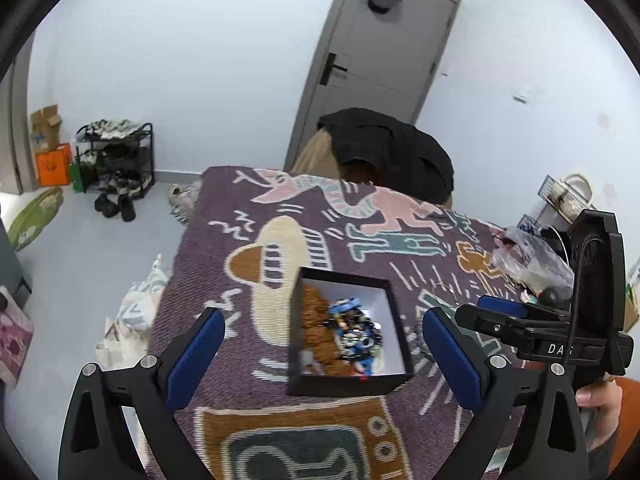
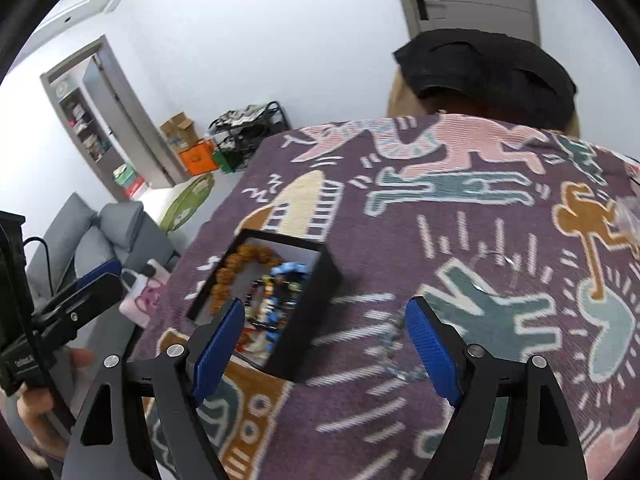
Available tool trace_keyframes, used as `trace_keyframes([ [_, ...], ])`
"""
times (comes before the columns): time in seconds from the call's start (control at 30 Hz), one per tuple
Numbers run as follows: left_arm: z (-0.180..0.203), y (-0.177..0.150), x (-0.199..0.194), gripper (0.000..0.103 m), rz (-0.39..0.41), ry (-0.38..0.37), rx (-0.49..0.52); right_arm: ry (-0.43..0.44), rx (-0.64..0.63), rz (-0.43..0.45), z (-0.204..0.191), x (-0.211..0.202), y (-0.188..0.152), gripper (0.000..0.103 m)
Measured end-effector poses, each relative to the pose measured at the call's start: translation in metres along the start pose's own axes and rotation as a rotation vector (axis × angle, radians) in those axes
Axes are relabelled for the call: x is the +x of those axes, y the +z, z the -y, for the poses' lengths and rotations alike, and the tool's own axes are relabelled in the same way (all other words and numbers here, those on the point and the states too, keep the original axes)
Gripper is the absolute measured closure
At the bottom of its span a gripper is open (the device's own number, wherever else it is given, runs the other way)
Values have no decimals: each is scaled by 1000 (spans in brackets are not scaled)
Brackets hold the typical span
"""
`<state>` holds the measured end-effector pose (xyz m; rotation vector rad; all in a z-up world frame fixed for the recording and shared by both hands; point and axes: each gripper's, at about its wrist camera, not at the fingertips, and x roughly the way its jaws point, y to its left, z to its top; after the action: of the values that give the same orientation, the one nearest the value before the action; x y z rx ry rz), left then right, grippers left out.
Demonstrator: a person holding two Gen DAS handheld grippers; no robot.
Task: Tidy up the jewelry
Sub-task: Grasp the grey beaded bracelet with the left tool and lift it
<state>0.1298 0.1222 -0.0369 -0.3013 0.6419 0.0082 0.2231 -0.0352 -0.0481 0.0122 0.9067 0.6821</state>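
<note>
Right hand-held gripper point(image 2: 326, 344) gapes empty above chain point(image 2: 394, 350), right of box point(image 2: 308, 320).

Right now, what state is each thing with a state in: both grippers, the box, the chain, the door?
left gripper: open, empty, astride the box
right gripper: open, nothing gripped
black box: lidless, upright, holding beads and bracelets
silver chain: loose on the blanket, outside the box, between the right fingers
grey door: closed

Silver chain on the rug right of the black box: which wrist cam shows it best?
Right wrist. The silver chain lies on the rug between the open right gripper fingers, beside the black box. In the left wrist view, only a faint blurred trace is visible by the left gripper's right finger.
</note>
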Motion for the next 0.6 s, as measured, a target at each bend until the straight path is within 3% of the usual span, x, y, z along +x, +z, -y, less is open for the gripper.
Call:
trace_keyframes([
  [0.27, 42, -2, 14, 4, -28, -34, 73, -1, 102, 40, 48, -34, -17, 18],
  [0.37, 56, -3, 18, 4, -40, -43, 94, -30, 121, 70, 62, -48, -25, 11],
  [0.6, 90, -5, 33, 4, -78, -69, 155, -72, 178, 79, 92, -58, -38, 11],
])
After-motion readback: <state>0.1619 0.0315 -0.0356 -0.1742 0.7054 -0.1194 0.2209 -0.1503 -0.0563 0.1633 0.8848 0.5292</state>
